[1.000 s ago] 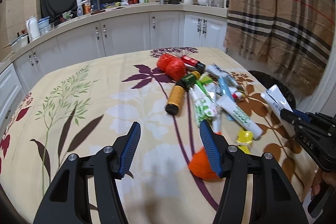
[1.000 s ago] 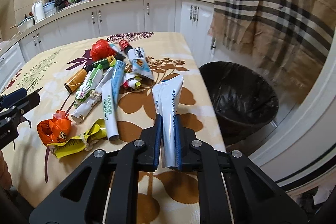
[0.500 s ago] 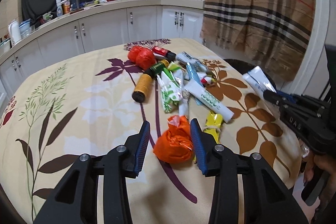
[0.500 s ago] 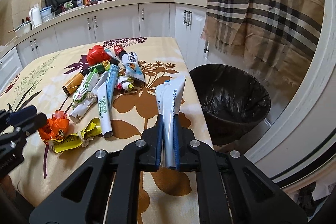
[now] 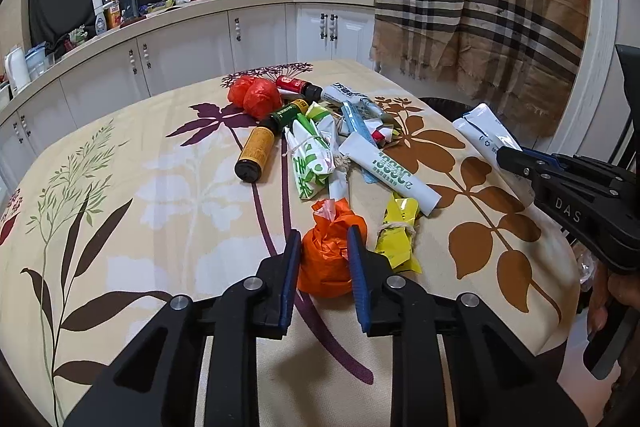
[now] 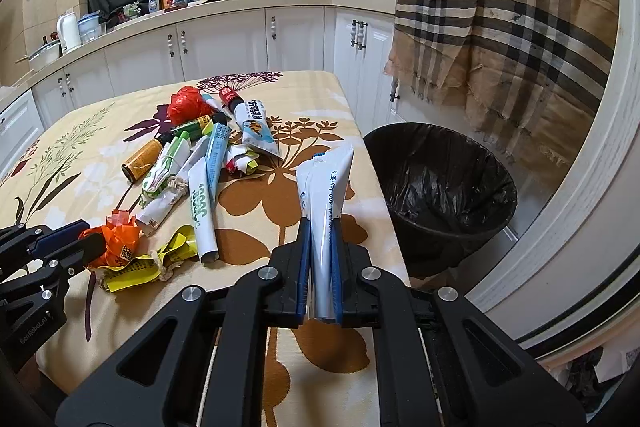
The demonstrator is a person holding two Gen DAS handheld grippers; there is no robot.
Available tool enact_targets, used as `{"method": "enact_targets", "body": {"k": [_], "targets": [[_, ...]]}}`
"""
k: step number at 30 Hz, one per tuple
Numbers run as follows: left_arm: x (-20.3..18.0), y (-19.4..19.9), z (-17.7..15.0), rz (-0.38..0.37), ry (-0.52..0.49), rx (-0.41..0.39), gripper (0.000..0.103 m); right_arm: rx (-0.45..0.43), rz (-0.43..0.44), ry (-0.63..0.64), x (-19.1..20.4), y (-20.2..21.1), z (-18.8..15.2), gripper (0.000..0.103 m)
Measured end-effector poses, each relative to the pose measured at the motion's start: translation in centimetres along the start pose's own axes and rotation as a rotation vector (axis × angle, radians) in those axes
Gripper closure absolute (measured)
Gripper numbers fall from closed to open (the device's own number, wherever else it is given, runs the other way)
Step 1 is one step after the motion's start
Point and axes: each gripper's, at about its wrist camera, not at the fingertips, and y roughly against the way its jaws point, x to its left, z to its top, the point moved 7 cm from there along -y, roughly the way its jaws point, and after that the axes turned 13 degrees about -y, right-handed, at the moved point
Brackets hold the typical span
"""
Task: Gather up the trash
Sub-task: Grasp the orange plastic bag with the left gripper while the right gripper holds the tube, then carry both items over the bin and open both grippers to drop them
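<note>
My left gripper (image 5: pixel 323 247) is shut on an orange crumpled plastic bag (image 5: pixel 330 253) that rests on the floral tablecloth; it also shows in the right wrist view (image 6: pixel 116 241). My right gripper (image 6: pixel 321 231) is shut on a white squeezed tube (image 6: pixel 326 187) and holds it above the table's right edge; the tube also shows in the left wrist view (image 5: pixel 482 135). A black-lined trash bin (image 6: pixel 444 187) stands on the floor just right of the table.
A heap of trash lies mid-table: a yellow wrapper (image 5: pixel 398 233), a white toothpaste tube (image 5: pixel 390 171), a green-white packet (image 5: pixel 310 159), a brown bottle (image 5: pixel 256 153) and red bags (image 5: pixel 254 95). A plaid cloth (image 6: pixel 500 27) hangs behind the bin. White cabinets (image 5: pixel 180 51) stand beyond.
My left gripper moved right to the orange bag and closed its fingers on it. My right gripper kept its hold on the tube and shifted slightly.
</note>
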Motion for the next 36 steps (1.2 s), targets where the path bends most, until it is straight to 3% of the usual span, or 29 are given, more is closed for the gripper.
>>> {"method": "enact_targets", "body": {"k": [9, 18, 22, 29, 36], "targets": [[0.8, 0.7, 0.2, 0.024, 0.010, -0.018, 0.080, -0.003, -0.002, 0.001, -0.1, 0.0, 0.0, 0.094], [2.1, 2.1, 2.2, 0.139, -0.016, -0.088, 0.080, -0.027, -0.009, -0.007, -0.1, 0.3, 0.9, 0.094], [2.1, 1.8, 4.5, 0.161, -0.029, -0.128, 0.080, -0.056, -0.028, -0.021, -0.9, 0.4, 2.3, 0.094], [0.4, 0.1, 10.6, 0.126, -0.062, -0.209, 0.080, -0.133, -0.094, -0.046, -3.6, -0.5, 6.7, 0.094], [-3.3, -4.6, 16.3, 0.071, -0.123, -0.227, 0.080, -0.150, -0.158, -0.092, -7.2, -3.7, 10.3, 0.094]]}}
